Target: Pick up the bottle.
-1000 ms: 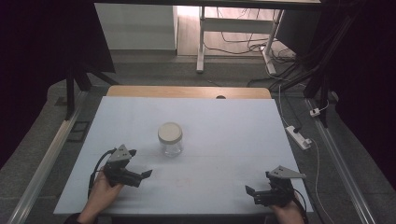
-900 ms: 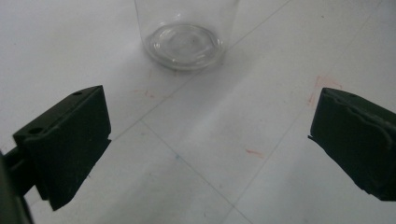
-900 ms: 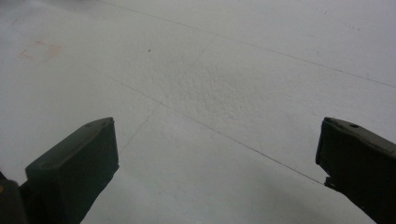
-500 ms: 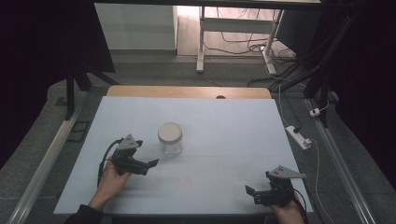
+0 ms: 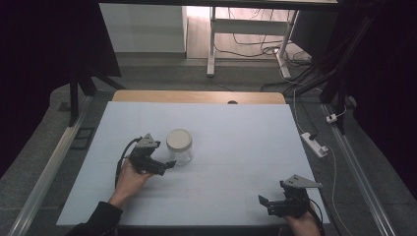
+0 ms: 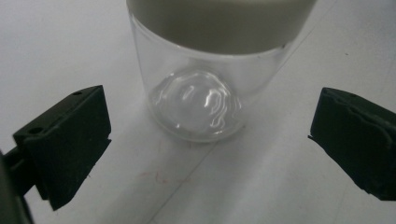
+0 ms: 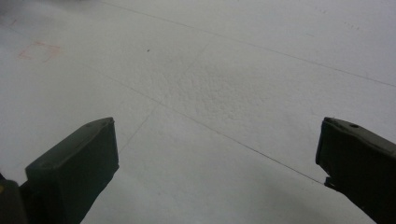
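A pale worktop (image 5: 236, 128) fills a dim room with cables on the floor beyond. At left, the left gripper (image 5: 164, 165) sits just beside the upright glass jar (image 5: 179, 147) with its cream lid (image 5: 179, 139); the jar stands straight ahead between the wide-apart jaws, untouched. The right gripper (image 5: 268, 205), well apart at the near right edge, is spread too and holds nothing.

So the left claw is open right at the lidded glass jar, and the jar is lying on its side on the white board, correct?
Not quite: the jar stands upright, its cream lid on top, as the high view shows. The rest holds: the left claw is open right at it, jaws wide apart on either side of the glass in the left gripper view, on the white board.
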{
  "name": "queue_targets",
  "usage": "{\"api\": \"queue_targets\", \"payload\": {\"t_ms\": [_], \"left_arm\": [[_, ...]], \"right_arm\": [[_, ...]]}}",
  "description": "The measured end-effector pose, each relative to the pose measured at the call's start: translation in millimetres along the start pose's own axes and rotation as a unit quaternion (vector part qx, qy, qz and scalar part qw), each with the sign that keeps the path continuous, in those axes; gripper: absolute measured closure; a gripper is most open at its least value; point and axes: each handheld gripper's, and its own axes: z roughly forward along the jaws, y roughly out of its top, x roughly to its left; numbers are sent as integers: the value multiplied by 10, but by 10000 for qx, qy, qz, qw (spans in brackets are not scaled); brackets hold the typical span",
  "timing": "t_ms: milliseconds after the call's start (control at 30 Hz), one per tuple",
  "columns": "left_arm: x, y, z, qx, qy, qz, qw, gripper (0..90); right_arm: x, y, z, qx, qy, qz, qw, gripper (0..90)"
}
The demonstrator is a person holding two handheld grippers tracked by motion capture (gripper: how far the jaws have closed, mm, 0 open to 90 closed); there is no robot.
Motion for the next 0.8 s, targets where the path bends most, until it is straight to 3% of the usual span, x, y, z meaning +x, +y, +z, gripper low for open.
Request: {"api": "queue_targets", "payload": {"t_ms": [367,600,800], "left_arm": [[45,110,197,-22,-82,81,9999,0],[56,166,356,49,-159,206,9996,0],[38,186,473,67,-94,375,9992,0]], "right_arm": [[-3,0,-1,-2,-5,14,10000,0],[-5,-2,-2,-12,-1,15,10000,0],[-5,-2,-3,-16,6,9,10000,0]]}}
